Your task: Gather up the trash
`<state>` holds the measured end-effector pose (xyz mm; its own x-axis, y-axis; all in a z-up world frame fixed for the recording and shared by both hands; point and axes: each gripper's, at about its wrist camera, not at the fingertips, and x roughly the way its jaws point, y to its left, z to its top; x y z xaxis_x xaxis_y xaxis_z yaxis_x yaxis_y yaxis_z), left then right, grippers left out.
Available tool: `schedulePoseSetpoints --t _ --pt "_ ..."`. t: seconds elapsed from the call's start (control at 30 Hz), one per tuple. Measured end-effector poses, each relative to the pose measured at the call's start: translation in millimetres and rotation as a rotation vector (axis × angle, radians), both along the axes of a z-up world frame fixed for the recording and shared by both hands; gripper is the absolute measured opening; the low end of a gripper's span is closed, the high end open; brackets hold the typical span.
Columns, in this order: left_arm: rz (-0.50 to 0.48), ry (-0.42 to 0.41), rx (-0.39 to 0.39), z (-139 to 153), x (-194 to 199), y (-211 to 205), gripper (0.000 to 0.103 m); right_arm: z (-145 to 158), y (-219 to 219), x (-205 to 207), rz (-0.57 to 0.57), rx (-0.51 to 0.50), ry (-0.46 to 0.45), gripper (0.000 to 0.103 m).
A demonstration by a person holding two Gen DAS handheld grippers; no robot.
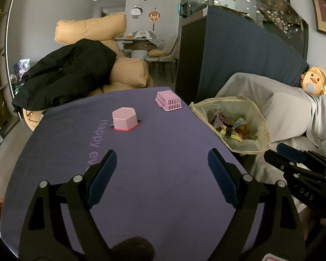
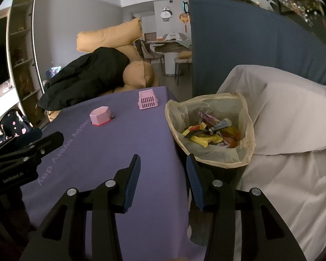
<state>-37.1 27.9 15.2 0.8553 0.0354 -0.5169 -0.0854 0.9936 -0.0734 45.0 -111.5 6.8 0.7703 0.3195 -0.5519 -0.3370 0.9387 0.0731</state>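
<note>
A trash bin lined with a pale yellow bag (image 1: pixel 247 146) (image 2: pixel 247 134) stands at the right edge of the purple table (image 1: pixel 163 152) (image 2: pixel 119 143). Several crumpled wrappers (image 1: pixel 230 128) (image 2: pixel 208 130) lie inside it. My left gripper (image 1: pixel 162 161) is open and empty above the table's near middle. My right gripper (image 2: pixel 163 165) is open and empty over the table's right edge, just short of the bin. Each gripper shows in the other's view: the right one (image 1: pixel 293 163) and the left one (image 2: pixel 32 143).
An upturned pink hexagonal box (image 1: pixel 125 119) (image 2: pixel 100 116) and an upturned pink slatted basket (image 1: pixel 168 101) (image 2: pixel 147 100) sit on the far half of the table. A sofa under a white sheet (image 2: pixel 282 119) is right of the bin. Tan cushions with a black coat (image 1: pixel 65 76) lie behind the table.
</note>
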Motion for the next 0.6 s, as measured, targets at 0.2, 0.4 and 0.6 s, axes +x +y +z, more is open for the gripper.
schedulePoseSetpoints --t 0.2,0.4,0.6 --pt "0.001 0.000 0.000 -0.1 0.0 -0.2 0.082 -0.4 -0.8 0.3 0.001 0.002 0.003 0.042" --pt "0.001 0.000 0.000 -0.2 0.0 -0.2 0.082 -0.9 -1.2 0.6 0.001 0.003 0.002 0.042" --pt "0.000 0.000 0.000 -0.2 0.0 -0.2 0.082 -1.0 -1.0 0.6 0.001 0.002 0.002 0.042"
